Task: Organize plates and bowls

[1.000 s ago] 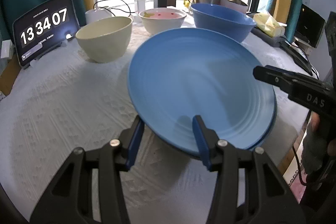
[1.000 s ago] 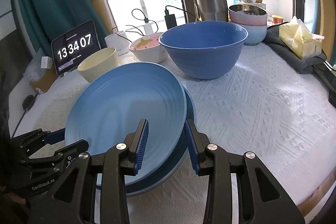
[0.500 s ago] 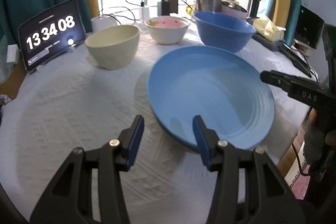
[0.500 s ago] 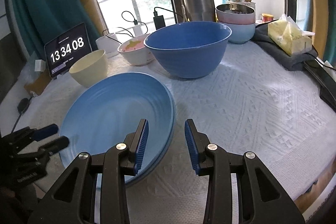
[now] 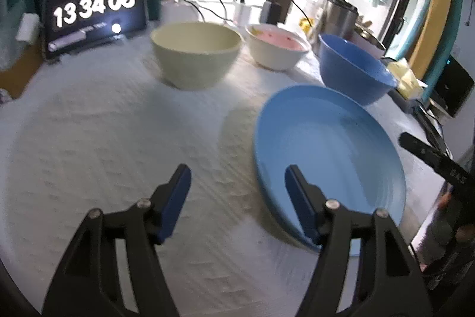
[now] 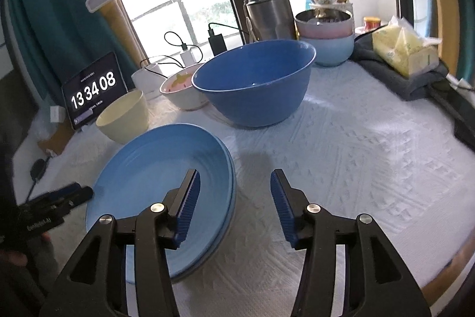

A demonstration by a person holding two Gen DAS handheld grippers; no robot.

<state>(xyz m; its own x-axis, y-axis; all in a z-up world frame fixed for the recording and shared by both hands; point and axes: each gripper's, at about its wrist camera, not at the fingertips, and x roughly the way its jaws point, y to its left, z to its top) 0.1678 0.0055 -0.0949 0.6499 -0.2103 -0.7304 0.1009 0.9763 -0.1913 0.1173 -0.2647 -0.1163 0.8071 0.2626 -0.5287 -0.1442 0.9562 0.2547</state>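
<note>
3 bowls (image 6: pixel 255 85) on white tablecloth (image 6: pixel 341 144)

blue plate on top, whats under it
Under the top blue plate lies a second blue plate, only its rim edge peeking out on the right side. Its face is covered, so I can't tell whether anything else lies beneath on the white tablecloth.

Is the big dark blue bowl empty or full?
Empty: the right wrist view shows the dark blue bowl's bare inside down to its bottom.
</note>
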